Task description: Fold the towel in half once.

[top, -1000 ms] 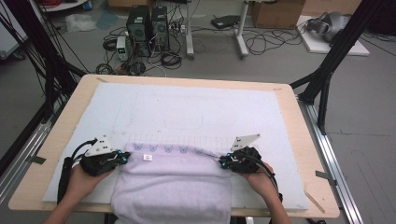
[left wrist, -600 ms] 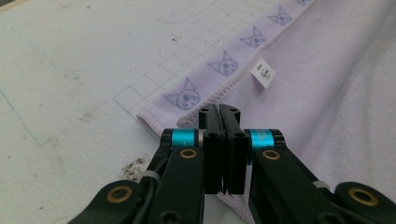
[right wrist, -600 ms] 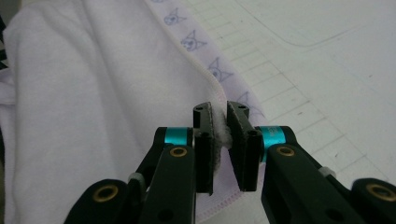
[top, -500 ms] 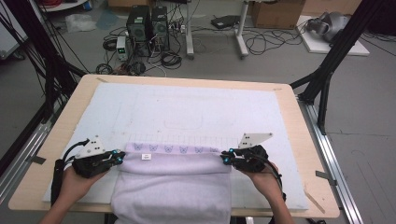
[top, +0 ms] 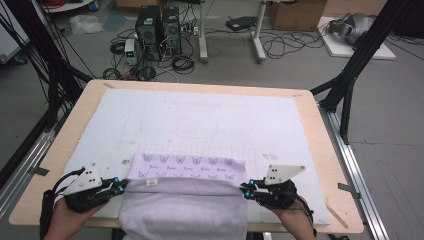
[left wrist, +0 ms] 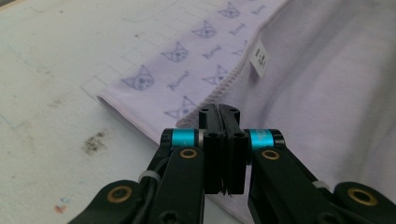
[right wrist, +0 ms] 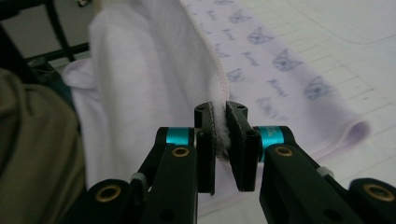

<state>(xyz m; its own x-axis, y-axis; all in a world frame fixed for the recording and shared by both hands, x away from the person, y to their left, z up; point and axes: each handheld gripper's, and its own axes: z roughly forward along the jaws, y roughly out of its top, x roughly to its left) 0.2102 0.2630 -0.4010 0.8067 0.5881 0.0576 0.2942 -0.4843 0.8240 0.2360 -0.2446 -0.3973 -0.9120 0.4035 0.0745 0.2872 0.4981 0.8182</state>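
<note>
Pinching towel (top: 185, 205) hem, both jaws closed

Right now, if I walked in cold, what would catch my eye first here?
Probably the lilac towel with its band of little cat faces, lying at the near edge of the white table mat and drooping over the front. Next, the left gripper and the right gripper, hand-held, each pinching one end of the towel's folded-back hem. Behind the table, computer towers sit among tangled cables on the floor.

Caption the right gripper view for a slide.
Right gripper pinches the stitched edge of a lilac towel, its cat-printed band lying on the white mat.
</note>
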